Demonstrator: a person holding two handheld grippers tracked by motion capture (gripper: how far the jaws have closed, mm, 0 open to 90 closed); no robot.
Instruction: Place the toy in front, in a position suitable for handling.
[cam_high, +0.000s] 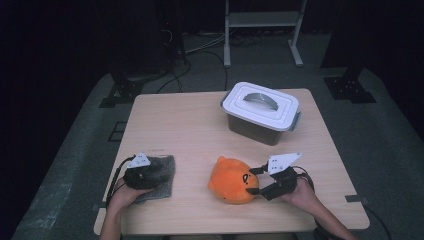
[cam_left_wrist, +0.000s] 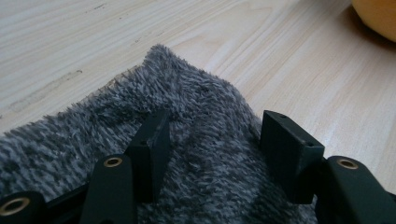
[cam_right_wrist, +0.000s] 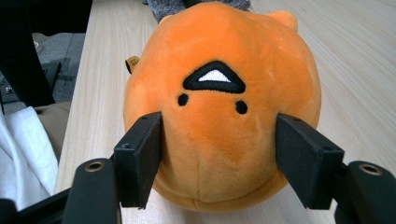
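A dark room surrounds the pale wooden table, with stand legs and cables on the floor beyond its far edge. On the table, the left gripper sits down on a grey fuzzy cloth at about eight o'clock, its jaws partly spread and sunk into the pile, a raised fold between them not yet firmly pinched. The right gripper at about five o'clock has its jaws against both flanks of the orange plush toy, pinching it; the fabric looks slightly dented at each pad. The likely trouble: the left jaws may catch only loose fibres, so the cloth slides out or drags flat across the wood; the round, soft toy could squirt forward out of a shallow grip if lifted fast. The cloth lies close to the near-left edge and could be pulled off it. Open room lies in the table's middle and at ten o'clock; the lidded white box stands at one o'clock, well apart.
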